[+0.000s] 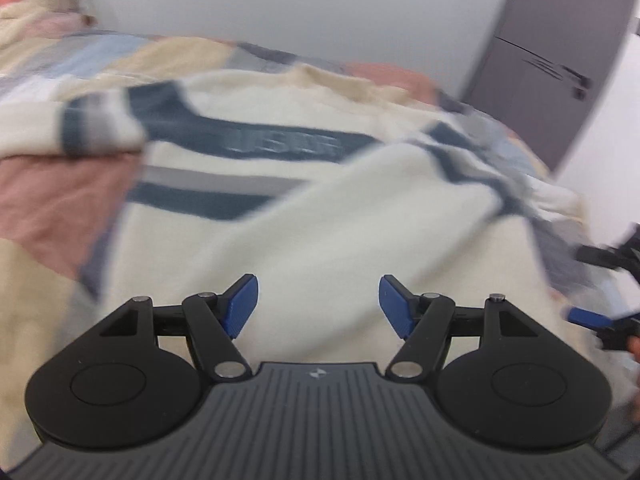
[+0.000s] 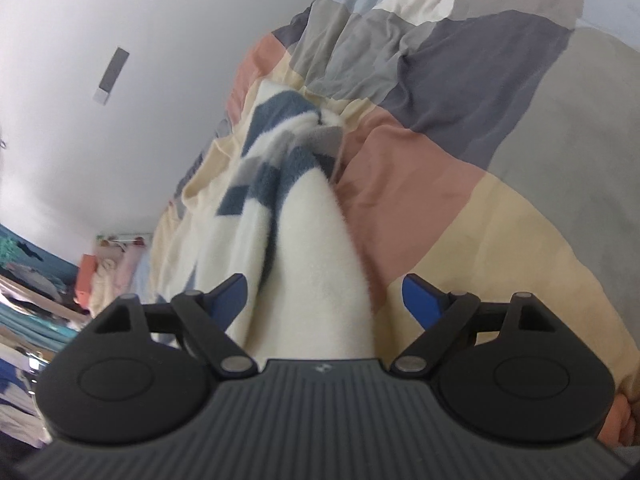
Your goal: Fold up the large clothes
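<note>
A cream fleece sweater (image 1: 304, 216) with dark blue and grey stripes lies spread on the bed, one sleeve (image 1: 92, 128) reaching left and a fold laid across its right side. My left gripper (image 1: 319, 306) hovers just above the sweater's near part, open, with nothing between its blue pads. At the right edge of that view my right gripper (image 1: 592, 286) appears. In the right wrist view a ridge of the sweater (image 2: 316, 264) runs between the spread jaws of my right gripper (image 2: 326, 300). The right pad stands clear of the cloth, so it is open.
The bed carries a patchwork cover (image 1: 52, 200) of pink, cream, grey and blue squares (image 2: 480, 128). A white wall (image 1: 280, 0) and a grey door (image 1: 560, 60) stand behind it. Pillows and clutter (image 2: 100, 280) lie at the bed's far end.
</note>
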Tool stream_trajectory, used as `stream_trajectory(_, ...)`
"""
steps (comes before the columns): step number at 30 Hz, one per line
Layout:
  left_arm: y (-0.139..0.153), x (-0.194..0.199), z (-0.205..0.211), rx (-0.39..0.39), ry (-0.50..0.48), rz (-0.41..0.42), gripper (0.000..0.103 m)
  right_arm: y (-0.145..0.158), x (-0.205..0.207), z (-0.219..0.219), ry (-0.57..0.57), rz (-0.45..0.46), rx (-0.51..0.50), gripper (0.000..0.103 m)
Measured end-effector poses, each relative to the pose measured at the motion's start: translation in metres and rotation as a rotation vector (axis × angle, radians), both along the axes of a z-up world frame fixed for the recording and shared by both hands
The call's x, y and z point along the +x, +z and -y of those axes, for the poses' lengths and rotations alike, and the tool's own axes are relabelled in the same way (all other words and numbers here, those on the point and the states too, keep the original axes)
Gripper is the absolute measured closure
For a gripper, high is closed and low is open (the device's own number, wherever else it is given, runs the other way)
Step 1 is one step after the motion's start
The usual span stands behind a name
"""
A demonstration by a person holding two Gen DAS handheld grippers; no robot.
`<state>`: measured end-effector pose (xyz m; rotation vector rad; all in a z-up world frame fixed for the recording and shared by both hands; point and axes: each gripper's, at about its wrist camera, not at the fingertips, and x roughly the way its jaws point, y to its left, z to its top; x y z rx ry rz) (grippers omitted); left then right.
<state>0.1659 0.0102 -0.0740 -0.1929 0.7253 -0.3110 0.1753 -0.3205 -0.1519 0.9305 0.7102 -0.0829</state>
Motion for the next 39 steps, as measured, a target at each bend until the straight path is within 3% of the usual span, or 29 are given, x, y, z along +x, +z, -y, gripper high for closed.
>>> stream_trajectory(5, 0.001, -0.017, 0.059, -0.116, -0.183, -0.030, 0.033, 0.007, -0.005, 0.006, 0.022, 0.018, 0.014, 0.016)
stream_trajectory(8, -0.009, -0.020, 0.094, -0.143, -0.268, -0.082, 0.039, 0.011, -0.009, 0.011, 0.043, 0.060, 0.027, 0.016)
stream_trajectory(13, -0.033, -0.026, 0.139, -0.170, -0.355, -0.177, 0.040, 0.014, -0.022, 0.030, 0.049, 0.134, 0.127, 0.016)
stream_trajectory(20, -0.043, -0.029, 0.174, 0.012, -0.366, -0.140, 0.042, 0.010, -0.017, 0.038, 0.071, 0.157, 0.152, 0.015)
stream_trajectory(22, -0.043, -0.032, 0.181, 0.102, -0.362, -0.108, 0.058, 0.008, -0.015, 0.038, 0.076, 0.152, 0.165, 0.015)
stream_trajectory(24, -0.042, -0.034, 0.181, 0.142, -0.355, -0.082, 0.080, 0.006, -0.013, 0.039, 0.080, 0.144, 0.168, 0.015)
stream_trajectory(27, -0.033, -0.029, 0.156, 0.031, -0.329, -0.102, 0.086, 0.002, -0.011, 0.038, 0.093, 0.134, 0.186, 0.016)
stream_trajectory(31, -0.019, -0.019, 0.103, -0.190, -0.273, -0.146, 0.087, 0.001, -0.008, 0.026, 0.130, 0.113, 0.149, 0.016)
stream_trajectory(34, -0.015, -0.010, 0.058, -0.360, -0.199, -0.172, 0.087, -0.001, 0.000, 0.007, 0.227, 0.105, 0.132, 0.016)
stream_trajectory(36, -0.021, -0.002, 0.033, -0.466, -0.144, -0.201, 0.087, -0.005, 0.004, -0.007, 0.280, 0.083, 0.128, 0.025)
stream_trajectory(39, -0.033, 0.006, 0.011, -0.587, -0.091, -0.242, 0.087, -0.017, 0.010, -0.020, 0.346, 0.039, 0.186, 0.029)
